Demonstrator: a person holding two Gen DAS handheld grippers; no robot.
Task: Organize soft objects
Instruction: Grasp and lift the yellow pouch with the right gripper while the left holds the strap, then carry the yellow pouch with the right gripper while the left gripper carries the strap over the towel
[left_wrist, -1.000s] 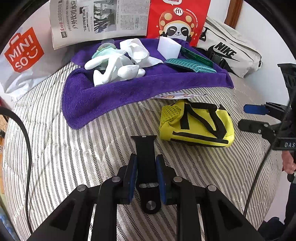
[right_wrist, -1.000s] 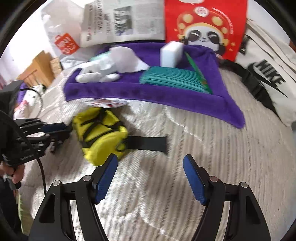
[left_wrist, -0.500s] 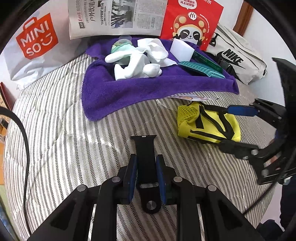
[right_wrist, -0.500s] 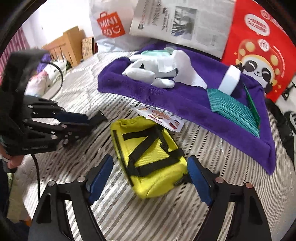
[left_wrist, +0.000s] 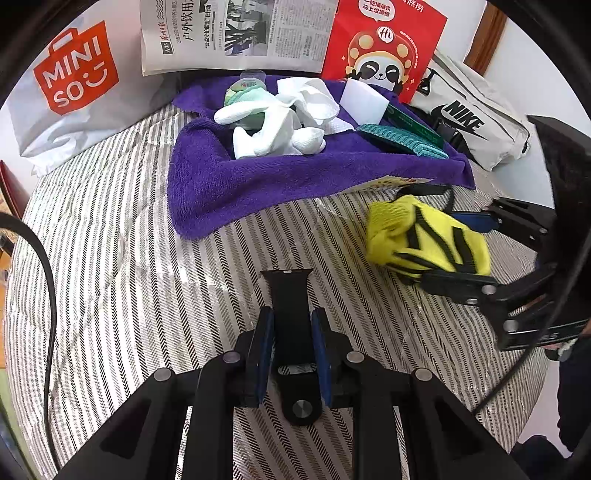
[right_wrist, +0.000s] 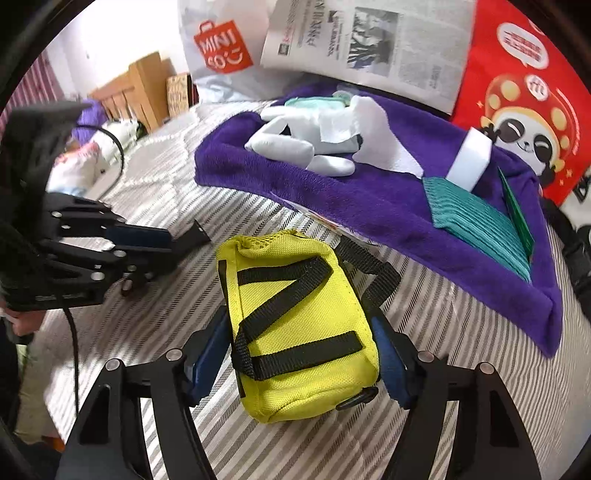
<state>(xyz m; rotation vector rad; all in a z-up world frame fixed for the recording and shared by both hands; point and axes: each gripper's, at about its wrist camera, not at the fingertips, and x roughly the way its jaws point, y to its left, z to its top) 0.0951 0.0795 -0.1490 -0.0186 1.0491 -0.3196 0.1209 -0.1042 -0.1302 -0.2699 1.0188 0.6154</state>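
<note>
A yellow pouch (right_wrist: 299, 332) with black straps lies on the striped bed cover, just in front of the purple towel (right_wrist: 369, 206). My right gripper (right_wrist: 299, 362) is closing on it, and both blue pads touch its sides. From the left wrist view the pouch (left_wrist: 424, 236) looks bunched between those fingers. My left gripper (left_wrist: 291, 343) is shut on a black strap (left_wrist: 290, 295) that sticks out forward above the cover. On the towel (left_wrist: 258, 177) lie a white plush toy (left_wrist: 273, 129), a teal cloth (left_wrist: 402, 138) and a white block (left_wrist: 364, 101).
Along the back stand a white Miniso bag (left_wrist: 70, 85), a newspaper (left_wrist: 236, 33), a red panda bag (left_wrist: 380, 48) and a white Nike bag (left_wrist: 476, 122). A printed card (left_wrist: 388, 182) pokes out from under the towel. A black cable (left_wrist: 48, 280) hangs at the left.
My right gripper swung left over the yellow pouch, widened, then narrowed until its pads met the pouch sides. The pouch now looks squeezed. My left gripper keeps hold of the black strap.
</note>
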